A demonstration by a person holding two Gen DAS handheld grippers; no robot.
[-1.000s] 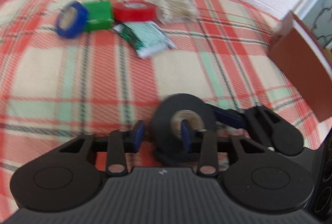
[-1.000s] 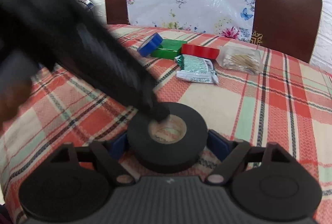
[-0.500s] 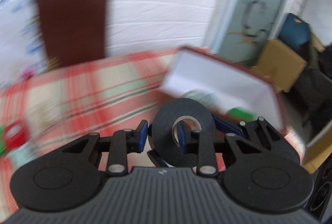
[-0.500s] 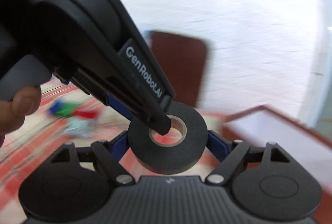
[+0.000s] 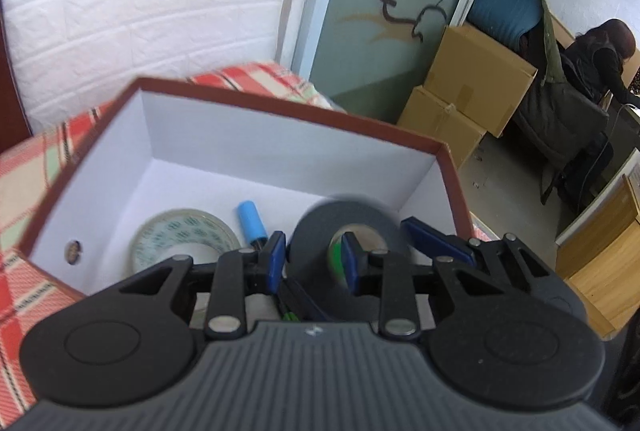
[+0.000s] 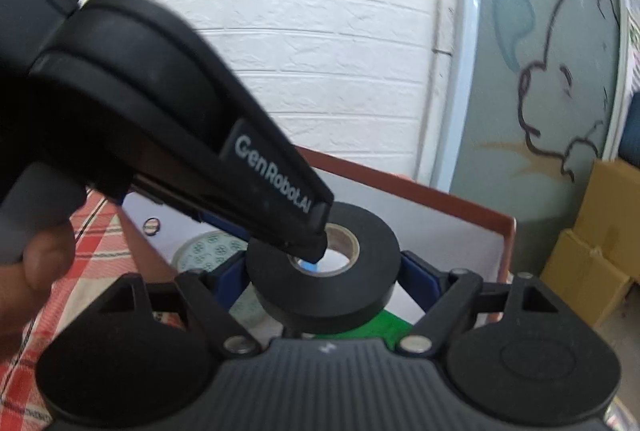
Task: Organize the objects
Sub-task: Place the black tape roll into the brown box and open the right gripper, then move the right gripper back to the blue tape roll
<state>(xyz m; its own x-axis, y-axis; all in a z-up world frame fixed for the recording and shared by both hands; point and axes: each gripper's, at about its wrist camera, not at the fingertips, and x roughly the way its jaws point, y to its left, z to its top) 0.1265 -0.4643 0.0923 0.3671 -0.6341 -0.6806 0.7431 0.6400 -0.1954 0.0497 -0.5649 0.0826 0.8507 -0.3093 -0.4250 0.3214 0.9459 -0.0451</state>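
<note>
While the tablecloth slid behind us, we held the black tape (image 6: 324, 271) over the box (image 5: 256, 103), left gripper (image 5: 310, 261) pinching its wall, right gripper (image 6: 320, 271) clamped across it, ready to drop.

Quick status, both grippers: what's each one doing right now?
Left gripper: shut on the black tape roll, one finger through its core.
Right gripper: shut on the black tape roll across its outer rim, above the box.
</note>
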